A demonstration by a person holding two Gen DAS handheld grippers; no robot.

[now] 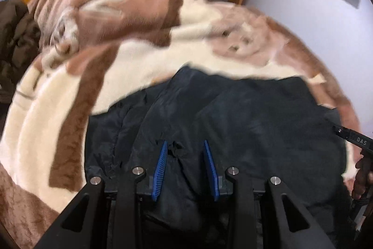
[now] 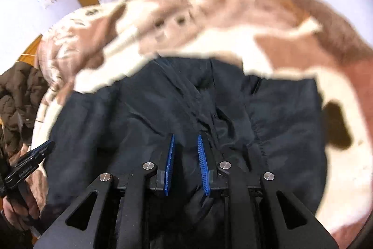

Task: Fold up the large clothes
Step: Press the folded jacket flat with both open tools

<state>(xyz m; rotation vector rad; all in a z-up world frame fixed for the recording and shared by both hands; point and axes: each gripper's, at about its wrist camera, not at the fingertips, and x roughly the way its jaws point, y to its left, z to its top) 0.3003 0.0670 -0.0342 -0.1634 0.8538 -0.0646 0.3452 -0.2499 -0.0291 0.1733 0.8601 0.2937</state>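
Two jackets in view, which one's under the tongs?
The black jacket, spread on the fleece blanket beneath both tongs. The brown quilted jacket lies bunched at the far left.

Dark navy cloth jacket (image 1: 244, 113) looks smooth with a slight nylon sheen, the cream-and-brown fleece blanket (image 1: 46, 123) is fuzzy plush, blue gripper pads (image 2: 202, 162) ribbed.

Right gripper (image 2: 185, 144): blue fingers (image 2: 170, 162) parted over dark navy jacket (image 2: 139, 113). Jacket spread on cream-brown blanket (image 2: 291, 43). Brown coat (image 2: 16, 95) at left.
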